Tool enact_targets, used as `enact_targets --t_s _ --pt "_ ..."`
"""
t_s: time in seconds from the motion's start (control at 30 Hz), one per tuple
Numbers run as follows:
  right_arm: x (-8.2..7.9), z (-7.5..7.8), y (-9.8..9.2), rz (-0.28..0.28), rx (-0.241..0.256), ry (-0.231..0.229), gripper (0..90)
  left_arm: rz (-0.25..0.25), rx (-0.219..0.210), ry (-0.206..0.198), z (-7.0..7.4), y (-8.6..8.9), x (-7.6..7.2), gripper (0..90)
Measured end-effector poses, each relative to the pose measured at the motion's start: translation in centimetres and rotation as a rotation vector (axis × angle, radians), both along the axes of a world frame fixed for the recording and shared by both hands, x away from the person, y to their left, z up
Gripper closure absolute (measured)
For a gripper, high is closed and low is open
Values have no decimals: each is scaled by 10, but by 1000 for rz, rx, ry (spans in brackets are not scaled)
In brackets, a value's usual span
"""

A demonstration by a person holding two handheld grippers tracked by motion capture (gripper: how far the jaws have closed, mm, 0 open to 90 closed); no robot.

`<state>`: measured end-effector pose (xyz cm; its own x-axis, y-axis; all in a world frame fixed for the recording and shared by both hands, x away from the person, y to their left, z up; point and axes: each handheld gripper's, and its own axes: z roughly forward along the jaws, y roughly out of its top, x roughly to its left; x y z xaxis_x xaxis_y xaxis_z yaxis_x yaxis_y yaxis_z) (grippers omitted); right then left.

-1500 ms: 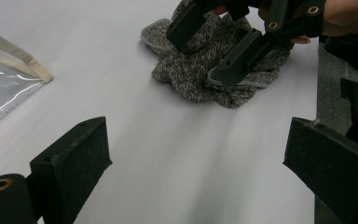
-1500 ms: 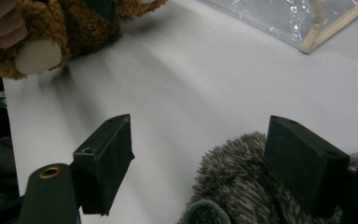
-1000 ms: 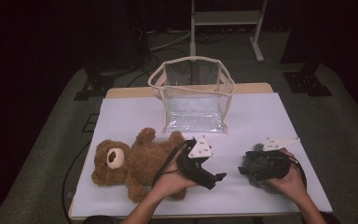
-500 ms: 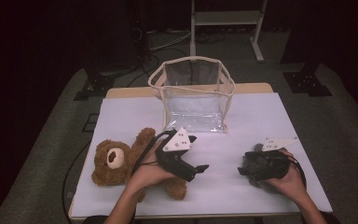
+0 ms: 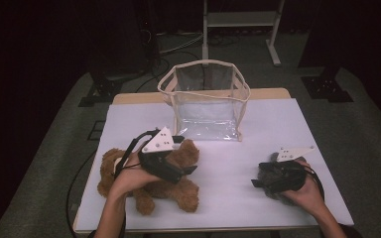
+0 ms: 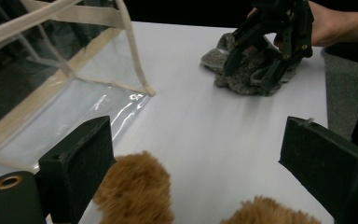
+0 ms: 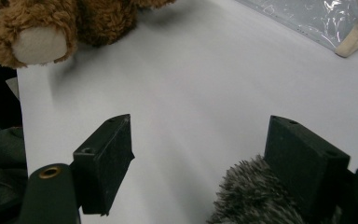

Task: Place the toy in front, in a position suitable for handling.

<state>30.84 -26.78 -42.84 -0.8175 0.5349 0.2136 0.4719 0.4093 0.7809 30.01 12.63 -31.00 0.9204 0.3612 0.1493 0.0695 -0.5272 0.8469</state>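
A brown teddy bear [image 5: 149,186] lies on the white table's left front. My left gripper [image 5: 186,156] hovers over its body with the jaws wide apart; in the left gripper view [image 6: 200,158] brown bear fur [image 6: 135,191] shows just below the gap. A grey fuzzy thing [image 5: 278,171] rests at the right front under my right gripper [image 5: 258,176]. In the right gripper view [image 7: 200,154] the jaws stand open on bare table, and the grey fuzzy thing [image 7: 251,200] lies against the inside of the right jaw, not clamped.
A clear plastic bag [image 5: 206,99] with a beige rim stands open at the table's back middle, its wall near the bear [image 6: 51,84]. The table [image 5: 287,124] is bare between the two hands. Dark floor and stand legs surround it.
My left gripper has moved left and farther back, from beside the bear to over its body. The right hand and the grey thing have stayed put.
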Motion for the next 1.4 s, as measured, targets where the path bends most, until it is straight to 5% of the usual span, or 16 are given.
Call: enact_targets --t_s 0.4,0.77,1.4 --pt "-1 -1 7 23 -3 5 220 60 0 -22 0 41 7 90" --pt "-10 2 28 101 0 -1 220 94 -24 -34 -6 69 15 90" --pt "-23 8 103 318 -11 -10 220 133 -43 -23 -12 98 18 91"
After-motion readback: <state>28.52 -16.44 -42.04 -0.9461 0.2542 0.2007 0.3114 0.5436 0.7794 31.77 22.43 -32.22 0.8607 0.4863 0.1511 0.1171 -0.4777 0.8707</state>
